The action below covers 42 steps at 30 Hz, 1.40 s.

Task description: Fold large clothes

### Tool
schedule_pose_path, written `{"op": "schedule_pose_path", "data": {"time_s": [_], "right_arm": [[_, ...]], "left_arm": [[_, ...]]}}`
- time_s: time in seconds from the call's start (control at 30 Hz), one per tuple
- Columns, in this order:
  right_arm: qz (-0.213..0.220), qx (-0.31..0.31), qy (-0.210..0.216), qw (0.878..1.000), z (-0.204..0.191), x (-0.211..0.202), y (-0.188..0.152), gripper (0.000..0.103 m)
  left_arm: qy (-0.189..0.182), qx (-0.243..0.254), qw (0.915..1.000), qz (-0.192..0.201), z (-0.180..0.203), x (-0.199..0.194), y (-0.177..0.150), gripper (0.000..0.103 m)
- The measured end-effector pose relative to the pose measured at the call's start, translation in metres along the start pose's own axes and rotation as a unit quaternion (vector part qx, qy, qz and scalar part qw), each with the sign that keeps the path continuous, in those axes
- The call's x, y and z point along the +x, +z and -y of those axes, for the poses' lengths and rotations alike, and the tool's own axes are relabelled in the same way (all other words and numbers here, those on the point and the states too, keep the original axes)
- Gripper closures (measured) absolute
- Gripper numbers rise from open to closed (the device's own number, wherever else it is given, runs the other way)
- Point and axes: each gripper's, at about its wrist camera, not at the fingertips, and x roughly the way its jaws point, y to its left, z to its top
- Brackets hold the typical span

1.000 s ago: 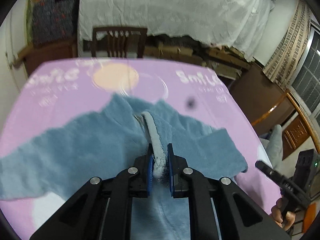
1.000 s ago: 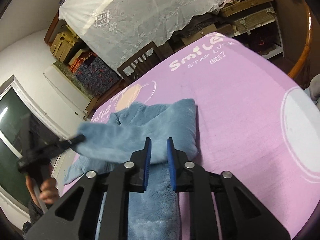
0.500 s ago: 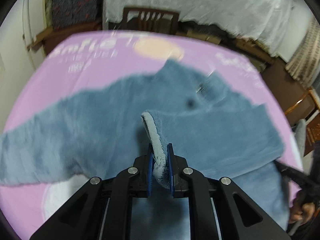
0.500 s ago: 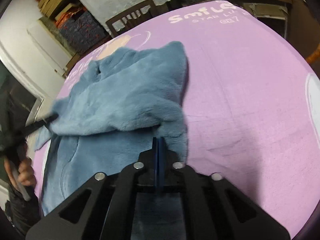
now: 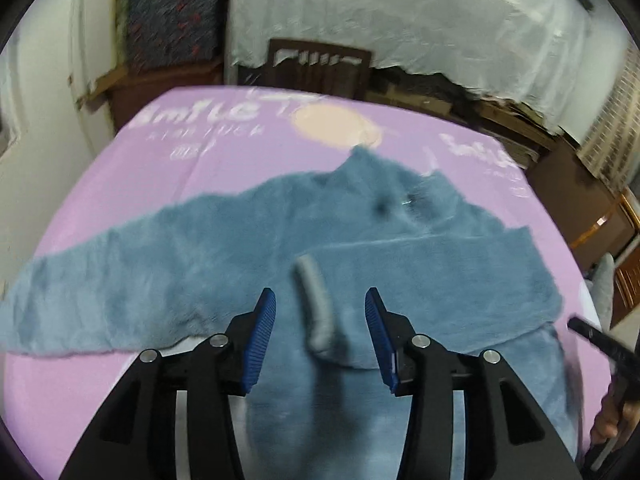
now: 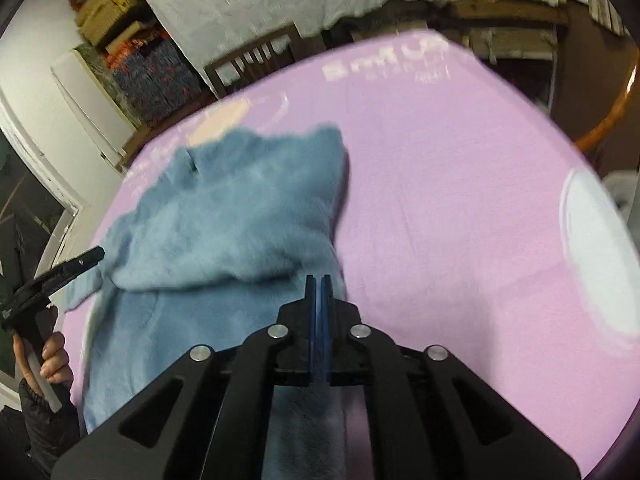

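A fluffy blue sweater (image 5: 248, 240) lies on the pink sheet (image 5: 132, 168). Its one sleeve is folded across the body, with the grey cuff (image 5: 316, 304) lying between my left gripper's open fingers. My left gripper (image 5: 320, 320) is open and empty just above the cuff. The other sleeve stretches out to the left. In the right wrist view the sweater (image 6: 224, 224) lies left of centre. My right gripper (image 6: 319, 292) is shut with nothing visibly between the pads, over the sweater's right edge. The left gripper also shows at the left (image 6: 60, 276).
The pink sheet (image 6: 460, 200) covers a wide surface with printed text and circles. A wooden chair (image 5: 320, 68) and white-draped furniture (image 5: 400, 12) stand behind it. A wooden rail (image 6: 612, 120) is at the right edge.
My left gripper has opened and let go of the sleeve cuff, which now lies on the sweater body. My right gripper shut half a second ago and stays shut.
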Motion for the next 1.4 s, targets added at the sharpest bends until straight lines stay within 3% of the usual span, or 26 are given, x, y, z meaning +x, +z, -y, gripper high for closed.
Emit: {"op": "schedule_pose_path", "data": {"time_s": [0.13,0.27,0.33,0.43,0.5,0.63,0.8,0.9,1.03,1.13,1.27,1.33,1.4], "right_arm": [[-0.01,-0.02,0.037,0.999,-0.029,0.011,0.024,0.101],[-0.037,-0.022,0.087,0.995,-0.048,0.043,0.04,0.101],[-0.052,-0.004,0.093,0.994,-0.041,0.06,0.039,0.101],[-0.063,0.023,0.056,0.996,-0.012,0.076,0.028,0.103],[-0.063,0.06,0.107,0.99,0.012,0.077,0.025,0.103],[-0.064,0.092,0.13,0.985,0.03,0.073,0.025,0.103],[-0.066,0.082,0.12,0.987,0.025,0.073,0.026,0.103],[-0.059,0.091,0.116,0.987,0.028,0.068,0.027,0.103],[-0.003,0.077,0.057,0.995,0.022,0.038,0.032,0.097],[0.034,0.085,0.048,0.995,0.02,0.017,0.034,0.091],[0.046,0.102,0.075,0.991,0.022,0.004,0.033,0.088],[0.048,0.102,0.077,0.991,0.021,0.001,0.032,0.083],[0.047,0.103,0.076,0.991,0.021,0.001,0.032,0.079]], "left_arm": [[-0.04,0.037,0.9985,-0.005,0.038,0.007,0.007,0.043],[-0.045,0.042,0.9971,-0.045,0.056,0.047,0.0,0.043],[-0.04,0.03,0.9963,-0.069,0.05,0.066,-0.006,0.043],[-0.05,0.036,0.9965,-0.057,0.044,0.065,-0.011,0.043],[-0.047,0.04,0.9967,-0.053,0.045,0.065,-0.012,0.043],[-0.049,0.044,0.9966,-0.05,0.045,0.067,-0.013,0.042],[-0.068,0.017,0.9962,-0.051,0.033,0.063,-0.008,0.042],[-0.054,-0.026,0.9975,-0.037,0.009,0.037,-0.004,0.04],[-0.02,-0.092,0.9955,0.008,-0.045,-0.015,-0.015,0.02],[0.025,-0.15,0.9883,0.009,-0.1,-0.038,-0.033,0.02],[0.058,-0.259,0.9641,-0.011,-0.181,-0.048,-0.061,0.02],[0.063,-0.307,0.9496,-0.006,-0.21,-0.051,-0.072,0.02],[0.06,-0.334,0.9405,-0.002,-0.225,-0.05,-0.075,0.02]]}}
